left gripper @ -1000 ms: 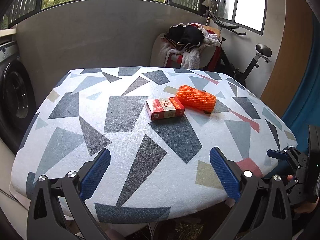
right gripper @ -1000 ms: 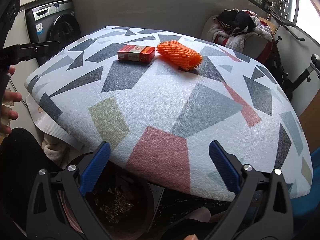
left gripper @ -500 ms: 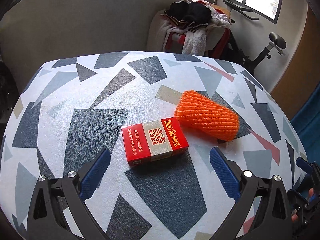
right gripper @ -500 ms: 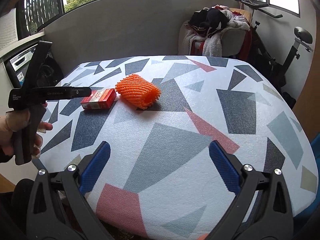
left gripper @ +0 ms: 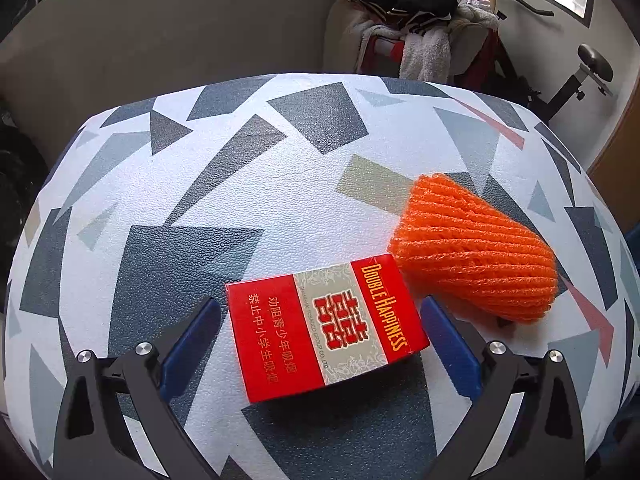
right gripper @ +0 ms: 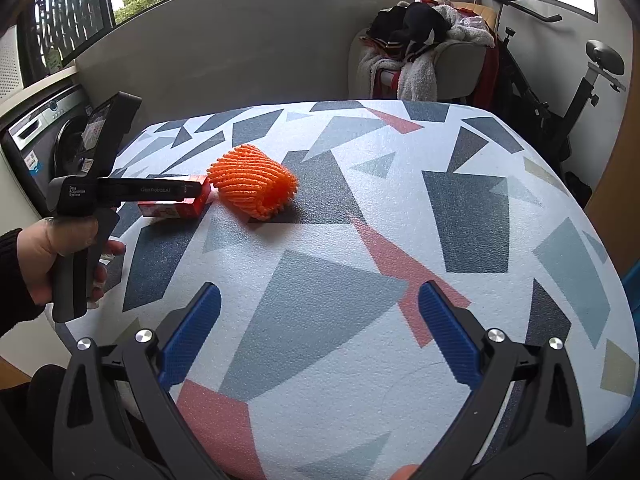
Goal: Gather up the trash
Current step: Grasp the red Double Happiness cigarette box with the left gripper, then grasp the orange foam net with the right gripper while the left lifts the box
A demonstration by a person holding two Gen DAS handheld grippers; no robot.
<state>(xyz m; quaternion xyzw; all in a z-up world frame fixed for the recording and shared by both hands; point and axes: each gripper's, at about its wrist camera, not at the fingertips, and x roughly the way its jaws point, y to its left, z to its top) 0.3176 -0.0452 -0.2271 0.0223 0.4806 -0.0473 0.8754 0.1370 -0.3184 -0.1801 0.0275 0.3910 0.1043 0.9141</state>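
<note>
- Left gripper (left gripper: 320, 344): spread wide, its blue pads (left gripper: 192, 340) standing either side of the red cigarette pack (left gripper: 326, 330) without visibly touching it; nothing is gripped yet.
- Cigarette pack: lies flat on the patterned table (left gripper: 200, 184), printed face up, one short end touching or just beside the orange foam net (left gripper: 476, 252).
- Handling, judged: the pack is a light cardboard box, stiff along its edges but crushable if squeezed hard (probably empty, being trash). The two short ends face the pads, so closing there should give a firm, square hold; the glossy wrap may slip under a light pinch.
- Foam net: a ribbed, hollow sleeve lying on its side, likely very light and springy; it should compress readily and can be pinched almost anywhere on its wall.
- Right gripper (right gripper: 320, 340): released and empty, hovering over the near part of the table, well apart from both items.
- A hand (right gripper: 48, 252) grasps the left gripper's handle in the right wrist view.
</note>
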